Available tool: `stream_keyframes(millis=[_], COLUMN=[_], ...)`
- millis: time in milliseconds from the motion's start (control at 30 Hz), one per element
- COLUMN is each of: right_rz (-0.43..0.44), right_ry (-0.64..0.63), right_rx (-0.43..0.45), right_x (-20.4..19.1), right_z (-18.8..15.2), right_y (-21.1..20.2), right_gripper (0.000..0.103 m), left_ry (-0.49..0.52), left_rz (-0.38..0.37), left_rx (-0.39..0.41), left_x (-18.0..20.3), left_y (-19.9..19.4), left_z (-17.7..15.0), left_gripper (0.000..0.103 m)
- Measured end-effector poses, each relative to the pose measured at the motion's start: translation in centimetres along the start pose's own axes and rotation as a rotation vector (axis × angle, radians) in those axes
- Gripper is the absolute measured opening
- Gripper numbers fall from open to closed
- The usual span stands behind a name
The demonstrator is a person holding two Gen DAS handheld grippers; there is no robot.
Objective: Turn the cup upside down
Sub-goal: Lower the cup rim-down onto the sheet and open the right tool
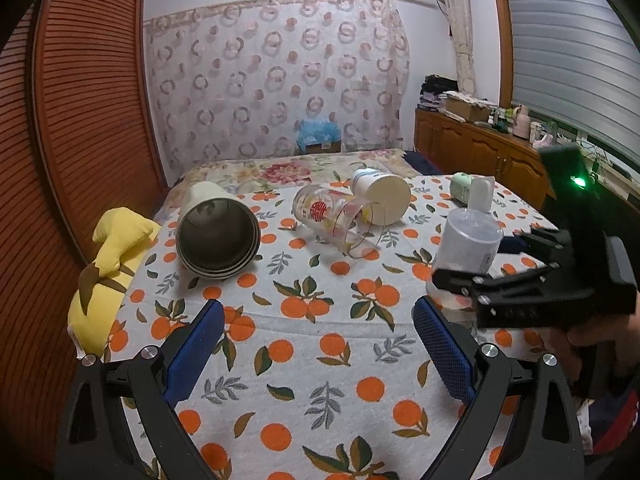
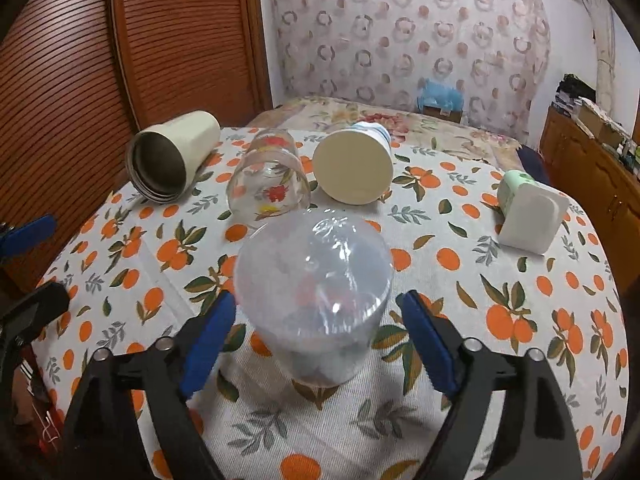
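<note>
A frosted clear plastic cup point(image 2: 316, 300) stands upside down on the orange-print cloth, base up, between the blue pads of my right gripper point(image 2: 316, 336). The jaws are open, with gaps on both sides of the cup. In the left wrist view the same cup point(image 1: 466, 248) stands at the right with the right gripper point(image 1: 476, 272) around its lower part. My left gripper point(image 1: 318, 340) is open and empty above the cloth, nearer the front.
Lying on their sides: a cream steel-lined tumbler point(image 2: 172, 160), a printed glass point(image 2: 268, 176), a white paper cup point(image 2: 354, 166) and a green-and-white cup point(image 2: 528, 212). A yellow plush point(image 1: 106, 272) lies at the left table edge. A wooden cabinet point(image 1: 480, 152) stands at the right.
</note>
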State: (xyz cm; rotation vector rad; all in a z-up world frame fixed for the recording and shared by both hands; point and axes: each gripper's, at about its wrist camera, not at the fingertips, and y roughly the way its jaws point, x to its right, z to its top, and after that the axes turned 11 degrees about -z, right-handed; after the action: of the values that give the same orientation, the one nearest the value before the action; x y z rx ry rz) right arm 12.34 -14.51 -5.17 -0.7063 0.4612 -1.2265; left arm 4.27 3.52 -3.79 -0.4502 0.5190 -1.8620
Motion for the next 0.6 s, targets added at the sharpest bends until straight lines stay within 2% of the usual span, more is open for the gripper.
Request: stream_keyframes(millis=[333, 433, 600], right_rz=[0.015, 0.002, -0.041], right_ry=[0.090, 0.124, 0.137], right_rx=[0.068, 0.081, 0.122], right_x=[2.8, 3.9, 5.2], right_z=[-1.2, -1.2, -1.1], right_y=[-4.9, -5.7, -6.6], right_gripper=[0.095, 0.097, 0.100], left_ry=[-0.017, -0.021, -0.039], left_rz=[0.021, 0.026, 0.031], left_rx=[0.042, 0.053, 0.062], left_x=[2.1, 2.8, 3.6], left_y=[0.6, 0.9, 1.8], left_z=[1.4, 1.9, 2.4], left_gripper=[0.092, 0.096, 0.096])
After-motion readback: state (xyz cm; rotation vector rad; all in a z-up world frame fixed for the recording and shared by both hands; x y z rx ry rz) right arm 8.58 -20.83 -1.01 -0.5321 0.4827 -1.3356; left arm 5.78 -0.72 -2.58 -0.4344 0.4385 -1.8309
